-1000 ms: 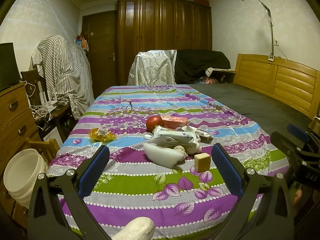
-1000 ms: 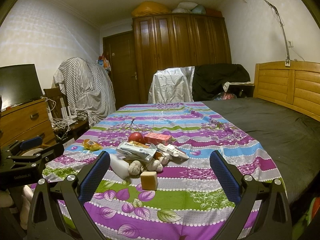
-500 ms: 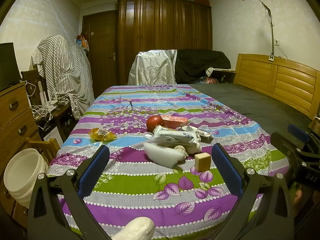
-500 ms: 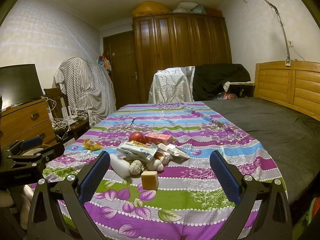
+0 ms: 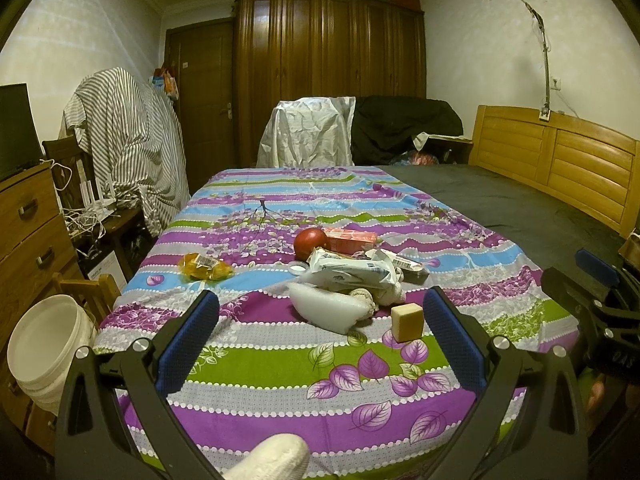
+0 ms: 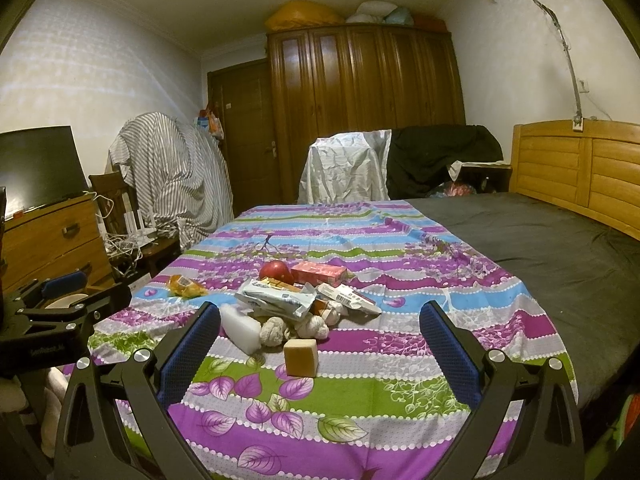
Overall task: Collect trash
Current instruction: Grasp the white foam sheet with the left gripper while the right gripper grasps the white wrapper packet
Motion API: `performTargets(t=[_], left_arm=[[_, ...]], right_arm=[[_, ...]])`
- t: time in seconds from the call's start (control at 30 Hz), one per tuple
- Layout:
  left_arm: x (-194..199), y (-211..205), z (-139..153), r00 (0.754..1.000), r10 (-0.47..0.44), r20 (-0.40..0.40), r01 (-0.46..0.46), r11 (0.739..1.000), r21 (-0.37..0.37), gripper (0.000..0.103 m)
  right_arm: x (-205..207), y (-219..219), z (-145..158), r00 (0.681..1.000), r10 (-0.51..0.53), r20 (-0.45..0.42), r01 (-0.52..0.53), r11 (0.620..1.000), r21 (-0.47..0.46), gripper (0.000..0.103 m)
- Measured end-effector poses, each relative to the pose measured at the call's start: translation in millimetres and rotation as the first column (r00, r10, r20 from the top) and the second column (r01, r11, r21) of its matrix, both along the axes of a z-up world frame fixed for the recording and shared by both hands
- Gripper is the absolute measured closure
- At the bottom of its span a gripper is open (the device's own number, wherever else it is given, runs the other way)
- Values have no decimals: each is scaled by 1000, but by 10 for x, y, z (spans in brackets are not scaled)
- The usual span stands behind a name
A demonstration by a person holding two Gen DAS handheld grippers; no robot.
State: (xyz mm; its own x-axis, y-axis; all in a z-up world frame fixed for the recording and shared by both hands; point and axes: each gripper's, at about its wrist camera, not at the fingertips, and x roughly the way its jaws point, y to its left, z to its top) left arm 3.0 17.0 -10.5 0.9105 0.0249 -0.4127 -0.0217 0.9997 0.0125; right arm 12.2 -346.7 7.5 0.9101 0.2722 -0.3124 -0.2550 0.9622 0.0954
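Bedspread point(image 5: 280, 364) in purple, green and blue stripes covers the bed's left half, bare toward its near edge. Trash pile point(image 5: 352, 272) sits mid-cloth, well apart from every edge; an orange wrapper point(image 5: 205, 267) lies alone to its left. A white bucket point(image 5: 40, 348) stands below the left edge. Left gripper point(image 5: 320, 336) and right gripper point(image 6: 320, 340) hover spread wide, empty.

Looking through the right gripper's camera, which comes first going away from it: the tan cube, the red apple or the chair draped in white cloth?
1. Tan cube, just ahead between the fingers.
2. Red apple, behind the pile, slightly left.
3. White-draped chair, beyond the bed's far end.
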Motion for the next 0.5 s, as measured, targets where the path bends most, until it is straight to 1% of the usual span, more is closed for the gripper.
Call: performTargets(t=[0.3,0.4,0.5], left_arm=[[35,28,-50,1000,10,-20,-10,1000,2,5],[169,82,-101,998,5,-62,-6,1000,-16,5],[346,215,-264,992,33,-125,-37,999,-32,5]], right_arm=[[17,62,-80,1000,7,-10,-7,1000,-4,4],[69,49,-134,999,14,-32,-14,1000,-8,4],[222,57,-305,996,40,-84,-42,999,-19,4]])
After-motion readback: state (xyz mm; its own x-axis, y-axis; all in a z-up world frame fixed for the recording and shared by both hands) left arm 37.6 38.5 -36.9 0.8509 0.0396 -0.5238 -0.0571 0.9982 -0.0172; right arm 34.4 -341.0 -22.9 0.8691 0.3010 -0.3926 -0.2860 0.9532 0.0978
